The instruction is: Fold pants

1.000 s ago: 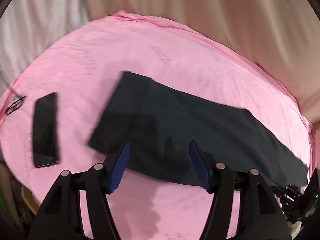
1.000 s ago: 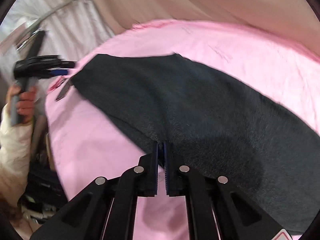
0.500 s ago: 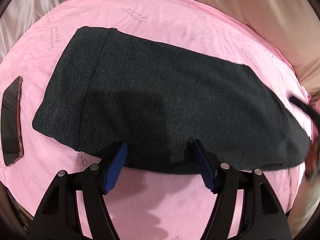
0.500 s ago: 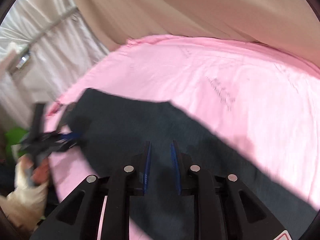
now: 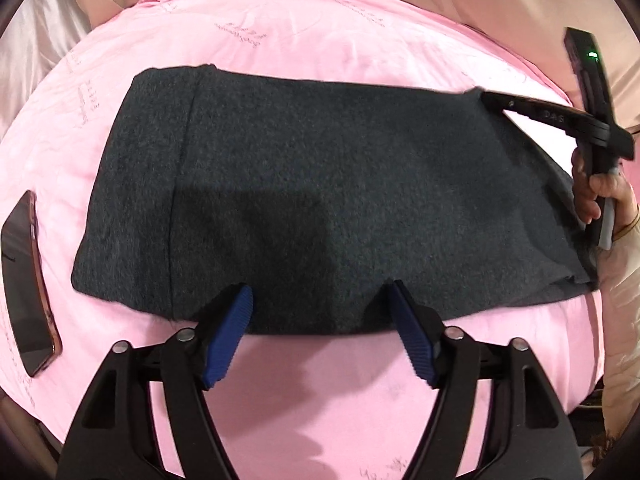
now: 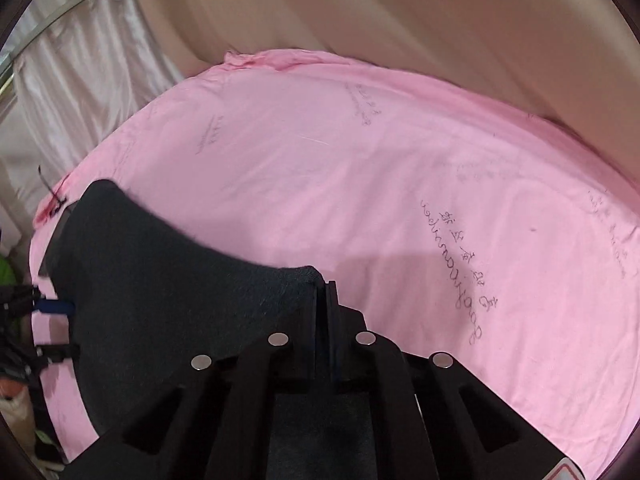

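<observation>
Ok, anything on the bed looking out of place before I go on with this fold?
One thing: a phone lies on the pink sheet, close to the left end of the dark pants but not touching. Otherwise the pants lie flat.

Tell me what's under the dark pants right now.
The pants lie on the pink sheet, which shows around them. Whatever lies beneath the fabric is covered and cannot be seen.

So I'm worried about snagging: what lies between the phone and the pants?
Only bare pink sheet lies between the phone and the pants' left edge; the left wrist view shows it.
</observation>
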